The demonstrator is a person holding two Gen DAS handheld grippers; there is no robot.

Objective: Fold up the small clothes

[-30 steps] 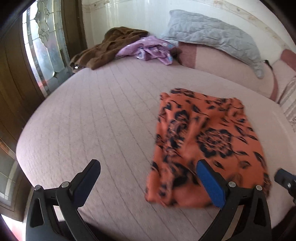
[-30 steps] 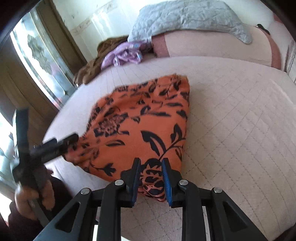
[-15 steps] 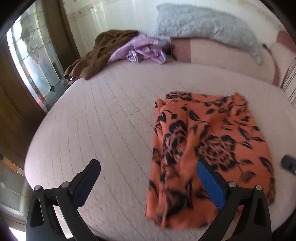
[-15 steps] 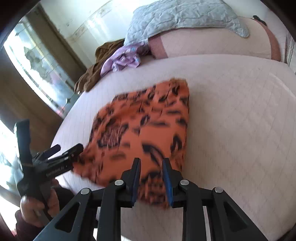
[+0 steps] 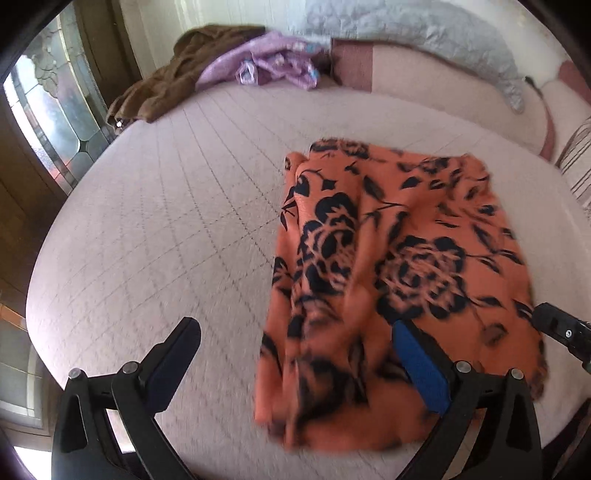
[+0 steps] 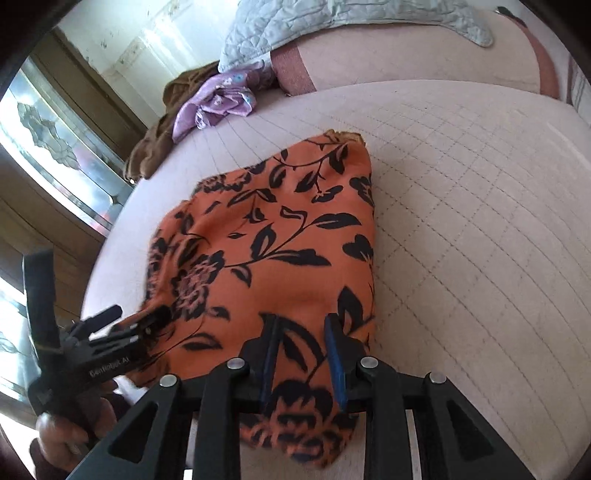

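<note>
An orange garment with black flowers (image 5: 388,266) lies folded on the pink quilted bed; it also shows in the right wrist view (image 6: 273,258). My left gripper (image 5: 295,354) is wide open above the garment's near left edge, holding nothing; its right finger (image 5: 421,369) is over the cloth. It shows from outside in the right wrist view (image 6: 140,325). My right gripper (image 6: 303,350) hovers over the garment's near right corner, jaws narrowly apart with cloth seen between them; grip unclear. Its tip shows in the left wrist view (image 5: 561,328).
A brown garment (image 5: 173,85) and a purple garment (image 5: 266,66) lie heaped at the bed's far left. A grey quilted pillow (image 5: 424,33) rests on the pink headboard cushion (image 5: 443,85). A stained-glass door (image 5: 48,122) stands left. The bed edge (image 5: 51,332) curves nearby.
Both grippers have moved closer over the garment's near edge. The right gripper's jaws have opened slightly. The garment's near part has shifted and looks blurred.
</note>
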